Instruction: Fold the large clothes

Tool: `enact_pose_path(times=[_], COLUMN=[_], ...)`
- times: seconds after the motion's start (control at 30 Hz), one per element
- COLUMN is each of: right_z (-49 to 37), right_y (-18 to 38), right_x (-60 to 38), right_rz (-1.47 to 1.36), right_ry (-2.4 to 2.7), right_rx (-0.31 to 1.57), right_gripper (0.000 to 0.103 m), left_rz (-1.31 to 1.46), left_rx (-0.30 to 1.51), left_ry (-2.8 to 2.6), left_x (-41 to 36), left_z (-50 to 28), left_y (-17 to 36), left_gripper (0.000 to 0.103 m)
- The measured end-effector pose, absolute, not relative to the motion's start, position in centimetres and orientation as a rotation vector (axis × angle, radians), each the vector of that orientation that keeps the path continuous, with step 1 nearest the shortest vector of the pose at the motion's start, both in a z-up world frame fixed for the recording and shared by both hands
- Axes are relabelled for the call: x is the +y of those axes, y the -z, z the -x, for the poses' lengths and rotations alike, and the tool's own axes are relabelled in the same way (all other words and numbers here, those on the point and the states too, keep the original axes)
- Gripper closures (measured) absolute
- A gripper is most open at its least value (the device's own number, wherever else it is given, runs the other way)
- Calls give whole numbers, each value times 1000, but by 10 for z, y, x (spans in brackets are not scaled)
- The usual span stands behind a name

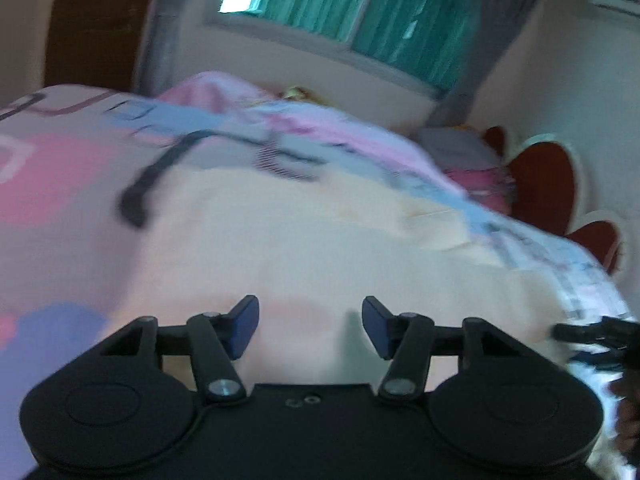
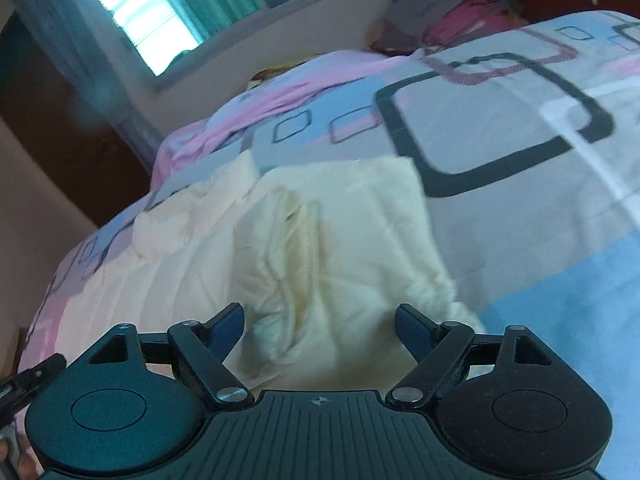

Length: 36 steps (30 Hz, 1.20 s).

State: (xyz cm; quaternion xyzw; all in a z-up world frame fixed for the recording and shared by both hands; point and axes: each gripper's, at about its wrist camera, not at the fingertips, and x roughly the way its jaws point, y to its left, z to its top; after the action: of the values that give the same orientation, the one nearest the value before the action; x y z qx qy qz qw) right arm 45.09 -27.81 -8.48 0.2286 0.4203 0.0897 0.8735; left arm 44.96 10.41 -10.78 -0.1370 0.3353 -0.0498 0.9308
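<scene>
A large cream garment (image 1: 320, 240) lies spread on a bed with a patterned sheet (image 1: 52, 184). In the right wrist view the garment (image 2: 328, 248) looks partly folded, with a creased ridge down its middle. My left gripper (image 1: 310, 320) is open and empty, just above the near part of the garment. My right gripper (image 2: 320, 328) is open and empty, over the garment's near edge. The right gripper also shows at the right edge of the left wrist view (image 1: 592, 336).
The sheet (image 2: 520, 152) has grey, blue and pink squares. A pink cloth (image 1: 224, 92) lies bunched at the far side of the bed. A red and white headboard (image 1: 548, 184) and pillows (image 2: 452, 16) are at one end. A window with green curtains (image 1: 360, 12) is behind.
</scene>
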Motion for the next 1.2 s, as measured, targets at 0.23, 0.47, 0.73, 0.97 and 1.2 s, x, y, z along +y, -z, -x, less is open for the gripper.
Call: enact_pose_path(times=[0.23, 0.47, 0.73, 0.97, 1.2], right_z=[-429, -431, -441, -501, -524], right_y=[72, 86, 41, 52, 98], right_x=[-266, -259, -260, -196, -201], right_rz=[-369, -370, -307, -219, -137], right_ry=[-180, -134, -5, -175, -109], right_rx=[855, 868, 686, 736, 787], right_gripper=[92, 91, 27, 48, 48], left_rz=[250, 222, 193, 103, 20], left_rx=[697, 734, 596, 617, 700], left_ry=[121, 143, 157, 212, 142], left_x=[115, 118, 128, 99, 116], left_z=[-450, -444, -459, -524, -552], left_y=[119, 126, 89, 93, 138], left_gripper=[54, 53, 19, 25, 22])
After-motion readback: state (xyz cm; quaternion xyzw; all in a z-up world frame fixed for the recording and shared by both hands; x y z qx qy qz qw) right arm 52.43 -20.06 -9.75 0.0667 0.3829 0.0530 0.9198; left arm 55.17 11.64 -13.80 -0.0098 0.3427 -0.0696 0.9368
